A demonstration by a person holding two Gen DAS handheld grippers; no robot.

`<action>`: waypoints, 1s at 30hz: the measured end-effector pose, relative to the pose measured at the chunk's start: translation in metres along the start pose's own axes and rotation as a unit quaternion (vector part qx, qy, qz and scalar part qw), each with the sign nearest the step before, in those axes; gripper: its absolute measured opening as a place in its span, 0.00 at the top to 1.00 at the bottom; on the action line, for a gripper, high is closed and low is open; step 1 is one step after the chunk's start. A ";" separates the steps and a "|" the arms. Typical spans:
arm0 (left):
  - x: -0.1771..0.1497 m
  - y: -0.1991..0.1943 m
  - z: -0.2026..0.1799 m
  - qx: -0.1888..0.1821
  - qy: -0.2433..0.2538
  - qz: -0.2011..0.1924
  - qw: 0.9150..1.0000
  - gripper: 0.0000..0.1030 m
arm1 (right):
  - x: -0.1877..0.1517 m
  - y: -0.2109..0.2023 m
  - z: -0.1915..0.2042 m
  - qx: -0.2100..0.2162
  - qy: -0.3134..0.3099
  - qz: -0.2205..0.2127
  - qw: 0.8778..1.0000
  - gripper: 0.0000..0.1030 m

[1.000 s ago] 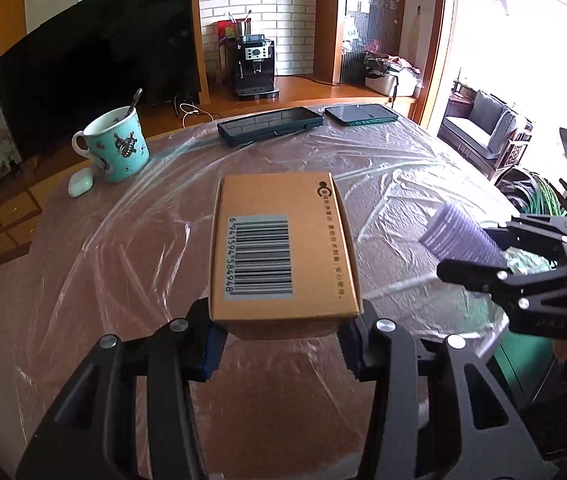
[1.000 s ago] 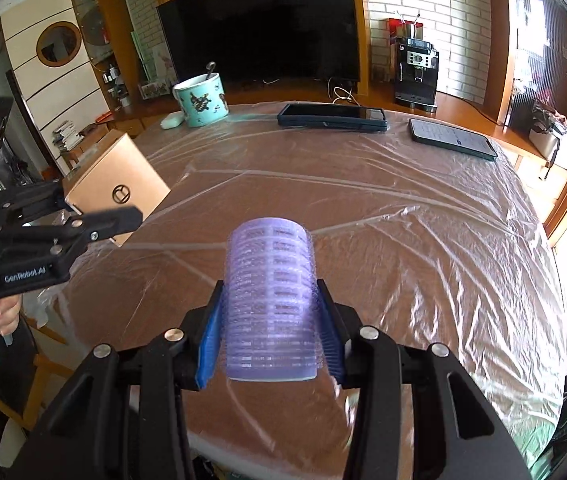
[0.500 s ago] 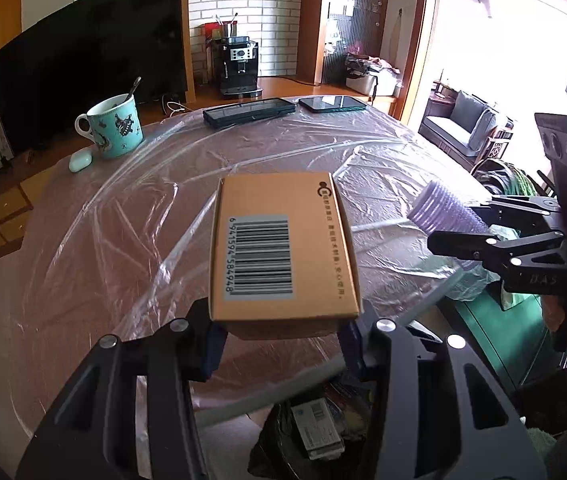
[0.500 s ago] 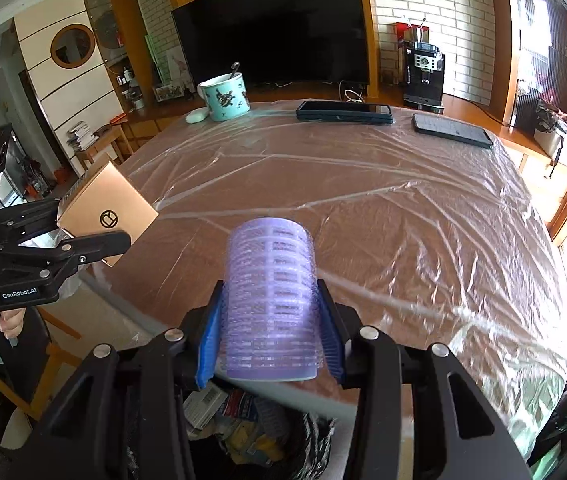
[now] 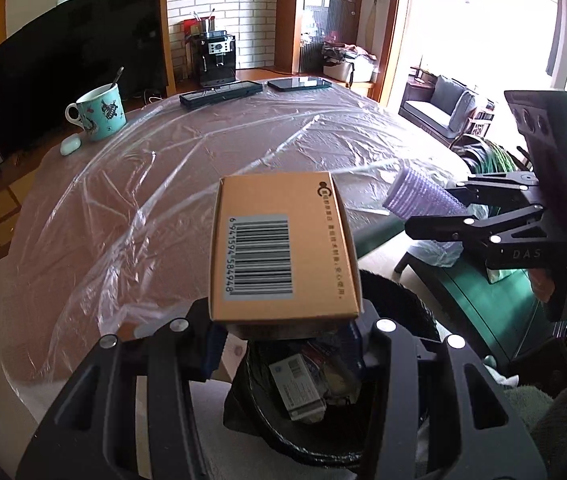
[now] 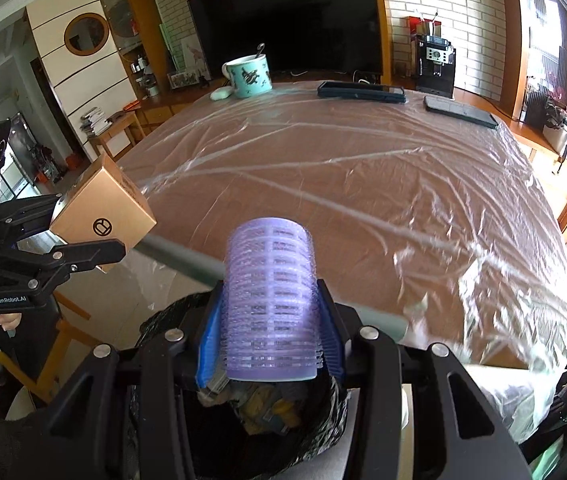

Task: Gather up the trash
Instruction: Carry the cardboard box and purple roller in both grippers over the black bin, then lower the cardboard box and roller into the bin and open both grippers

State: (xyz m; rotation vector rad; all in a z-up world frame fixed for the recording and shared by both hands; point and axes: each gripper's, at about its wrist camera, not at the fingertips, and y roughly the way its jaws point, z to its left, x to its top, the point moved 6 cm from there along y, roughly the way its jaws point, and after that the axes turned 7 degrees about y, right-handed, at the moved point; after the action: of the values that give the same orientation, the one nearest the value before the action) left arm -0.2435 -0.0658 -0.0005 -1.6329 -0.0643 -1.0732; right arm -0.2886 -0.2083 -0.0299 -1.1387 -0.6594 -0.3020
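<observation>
Left gripper [image 5: 283,336] jaws pinch a barcoded cardboard box [image 5: 283,248]; right gripper [image 6: 269,344] jaws pinch a ribbed purple roller [image 6: 270,304] above the bin [image 6: 171,320]; box logo [image 6: 102,227] shows only rightward.

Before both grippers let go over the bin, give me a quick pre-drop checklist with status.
1. Left gripper shut on the cardboard box: ok, pads clamp its near end.
2. Right gripper shut on the purple hair roller: ok, blue pads press both sides.
3. Box above the trash bin opening: ok, the bin mouth shows directly under it.
4. Roller above the bin: ok, the black liner and trash show right below it in the right wrist view.
5. Room left in the bin: cannot tell, trash is visible inside but its depth is not.
6. Mug and phones away from the drop: ok, at the far side of the table.
</observation>
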 end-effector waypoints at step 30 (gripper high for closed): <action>-0.074 0.049 -0.046 -0.029 0.063 0.097 0.993 0.53 | -0.082 0.035 0.016 0.002 -0.008 0.092 0.996 0.59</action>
State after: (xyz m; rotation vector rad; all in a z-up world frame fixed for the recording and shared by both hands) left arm -0.2875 -0.0860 -0.0877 -1.5840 0.2066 -1.0319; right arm -0.3380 -0.1875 -0.1027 -1.1909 -0.5642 -0.1346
